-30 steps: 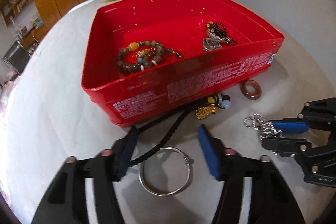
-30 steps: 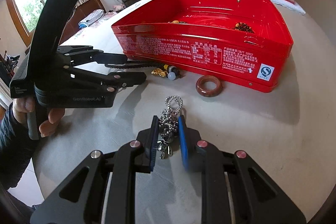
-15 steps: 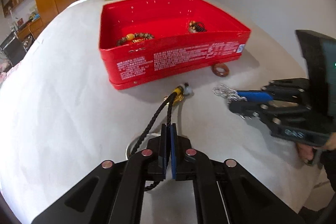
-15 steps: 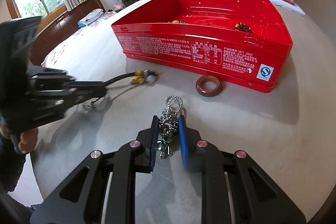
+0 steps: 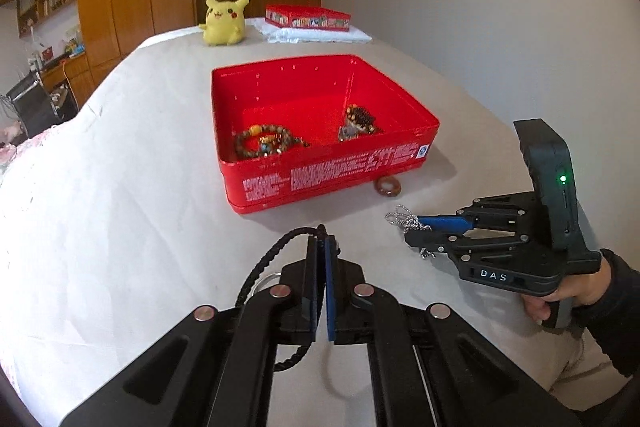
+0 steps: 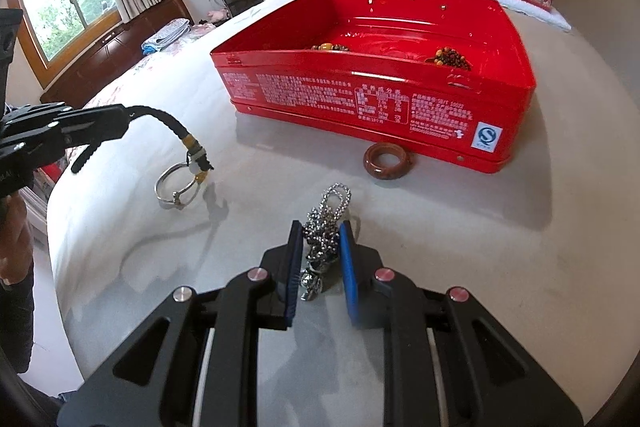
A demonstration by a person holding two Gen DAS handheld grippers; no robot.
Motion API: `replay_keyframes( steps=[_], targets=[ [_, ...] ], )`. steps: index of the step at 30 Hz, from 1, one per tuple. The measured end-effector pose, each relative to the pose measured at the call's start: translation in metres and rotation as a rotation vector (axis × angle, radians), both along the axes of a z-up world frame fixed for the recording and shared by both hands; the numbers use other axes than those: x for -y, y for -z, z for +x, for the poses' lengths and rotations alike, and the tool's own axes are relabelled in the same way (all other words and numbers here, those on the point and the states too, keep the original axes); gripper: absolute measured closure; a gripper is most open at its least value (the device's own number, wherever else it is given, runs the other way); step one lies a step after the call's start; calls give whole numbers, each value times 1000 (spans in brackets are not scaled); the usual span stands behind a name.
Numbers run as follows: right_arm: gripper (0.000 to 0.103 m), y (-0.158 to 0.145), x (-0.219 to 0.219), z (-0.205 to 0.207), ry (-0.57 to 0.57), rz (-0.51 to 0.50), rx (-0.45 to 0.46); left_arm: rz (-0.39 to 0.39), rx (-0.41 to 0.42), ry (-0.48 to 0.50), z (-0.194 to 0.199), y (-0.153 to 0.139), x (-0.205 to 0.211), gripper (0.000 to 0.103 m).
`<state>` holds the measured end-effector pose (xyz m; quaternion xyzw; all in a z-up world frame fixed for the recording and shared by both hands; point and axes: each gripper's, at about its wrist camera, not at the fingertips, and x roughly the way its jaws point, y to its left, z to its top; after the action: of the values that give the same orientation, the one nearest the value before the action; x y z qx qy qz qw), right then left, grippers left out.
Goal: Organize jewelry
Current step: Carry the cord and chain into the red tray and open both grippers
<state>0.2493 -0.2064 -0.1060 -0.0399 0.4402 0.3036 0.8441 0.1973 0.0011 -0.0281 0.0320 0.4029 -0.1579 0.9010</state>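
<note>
- Since the earlier frame, the left tongs (image 5: 323, 247) have gone from open astride the black cord necklace (image 6: 162, 118) to clamped on it, and have drawn back from the red tin (image 5: 320, 183) — the view now sits higher and farther off.
- Left tongs: pads closed hard on the cord. In the right wrist view its gold pendant end (image 6: 196, 157) hangs clear of the surface, over the silver bangle (image 6: 178, 187).
- Right tongs (image 6: 320, 247): unchanged — pinched on the silver ball chain (image 6: 326, 227), whose far loop lies on the white covered surface (image 5: 120, 187) just ahead of the tips.
- Brown ring (image 6: 386, 161) lies ahead of the right tongs, just beside the tin's near wall, apart from both tongs.
- Inside the tin, two bead bracelets already lie on the floor.
- Risk: the hanging pendant may hook the bangle and drag it, judging by how close they sit.
- Risk: the grip is on a thin cord near a bend — a swing toward the tin could let it slip through the pads.
- Risk: the pendant end may catch the tin's near rim if it is carried too low.
</note>
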Motion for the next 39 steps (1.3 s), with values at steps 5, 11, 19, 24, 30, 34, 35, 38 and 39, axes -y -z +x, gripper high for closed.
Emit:
replay_keyframes(
  steps=[5,11,19,24,30,34,35,38,39],
  targets=[
    [86,-11,2,-7,1,-8,20,1,26,-9,-6,-12,-2,100],
    [86,-25,1,-18,-11,-18,41,4,48,-14,-15,-23,-2,100],
    [86,-51,1,-35,-22,-30,85,13,68,-20,-26,-29,0,100],
    [86,-65,2,-44,-26,-49,113,12,81,-19,-32,-32,-1,100],
    [86,-82,2,-53,-31,-57,140,21,103,-21,-37,-40,-4,100],
    [86,-94,3,-55,-36,-59,161,29,112,-18,-35,-44,-5,100],
    [86,-98,3,-55,-37,-60,166,31,113,-19,-34,-45,-5,100],
    [86,-107,3,-54,-38,-65,181,34,119,-16,-31,-48,-6,100],
    [86,-109,3,-53,-38,-64,183,36,122,-15,-30,-48,-6,100]
  ],
)
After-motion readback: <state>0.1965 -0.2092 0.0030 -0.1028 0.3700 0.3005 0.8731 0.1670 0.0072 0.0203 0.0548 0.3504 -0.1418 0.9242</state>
